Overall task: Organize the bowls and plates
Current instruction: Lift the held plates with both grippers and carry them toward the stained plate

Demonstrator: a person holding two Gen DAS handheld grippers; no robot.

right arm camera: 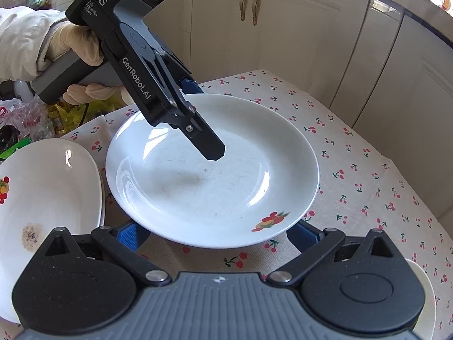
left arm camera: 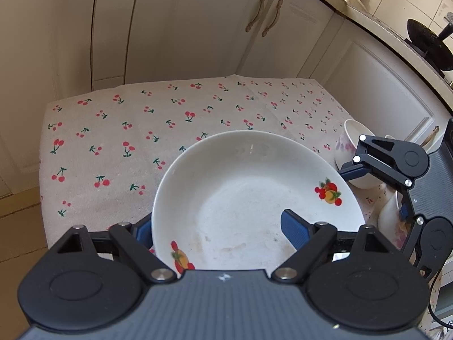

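A white deep plate with fruit prints (left arm camera: 249,198) fills the left wrist view, tilted. My left gripper (left arm camera: 218,226) straddles its rim: one blue pad (left arm camera: 294,229) lies inside the plate, the other (left arm camera: 143,228) outside under the rim. In the right wrist view the same plate (right arm camera: 226,181) is in the middle, with the left gripper (right arm camera: 195,113) over its far rim. My right gripper (right arm camera: 218,235) is open, its blue fingers (right arm camera: 130,233) just below the plate's near edge. I cannot tell whether the left jaws press on the rim.
A cherry-print tablecloth (left arm camera: 127,130) covers the table. A stack of white plates (right arm camera: 48,189), the top one stained, sits left of the right gripper. A white floral cup (left arm camera: 354,153) stands at the table's right. Cabinets (left arm camera: 184,28) stand behind.
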